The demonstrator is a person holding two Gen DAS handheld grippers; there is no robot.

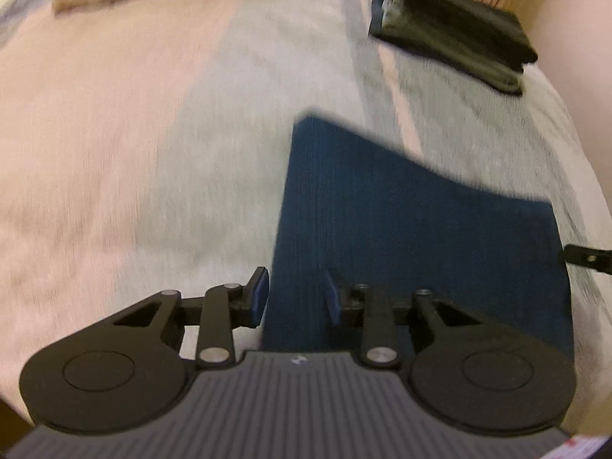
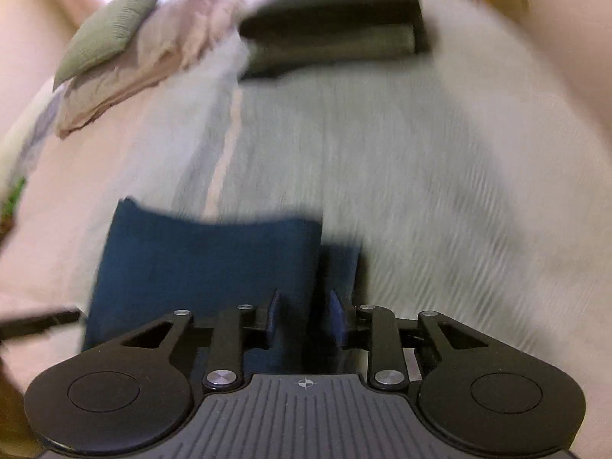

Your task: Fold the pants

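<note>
Pants (image 1: 401, 229): blue, ribbed fabric, folded into a flat panel on the bed (image 1: 134, 134), my chosen landmark for all that follows.

Left gripper (image 1: 294, 298): at the panel's near left edge, pads apart, the edge passing between them. I cannot tell through the blur whether they press on the cloth.

Right gripper (image 2: 304, 317): at the pants' near right corner, pads likewise parted around a narrow flap of fabric. Grip uncertain.

I judge both sit on matching corners so the panel can be lifted evenly.

Dark folded stack (image 1: 451, 30): beyond the pants, well apart, presumably finished pieces.

Pillows (image 2: 126, 49): beyond the pants, to the far left.
</note>
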